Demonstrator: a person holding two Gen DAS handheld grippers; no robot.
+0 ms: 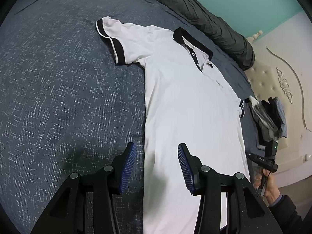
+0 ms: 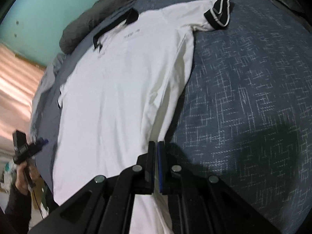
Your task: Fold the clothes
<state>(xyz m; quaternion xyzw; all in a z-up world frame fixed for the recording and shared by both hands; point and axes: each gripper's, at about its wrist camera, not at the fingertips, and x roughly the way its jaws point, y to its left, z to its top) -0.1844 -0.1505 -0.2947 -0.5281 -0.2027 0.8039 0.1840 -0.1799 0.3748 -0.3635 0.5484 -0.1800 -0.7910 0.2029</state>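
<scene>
Blue bedspread point(image 1: 58, 97) w/ white polo point(image 1: 185, 107) spread flat, front up, collar toward the grey duvet point(image 1: 204, 13), both sleeves out. Left gripper point(image 1: 156, 167) hovers wide open over the hem's left edge, holding nothing; right gripper point(image 2: 157, 163) has its jaws pressed together at the right side seam, prob. pinching cloth, though the grip itself is hidden. For a clean fold: left should bite both layers at the hem, level w/ the right, then keep the edge taut so the side stays straight.
</scene>
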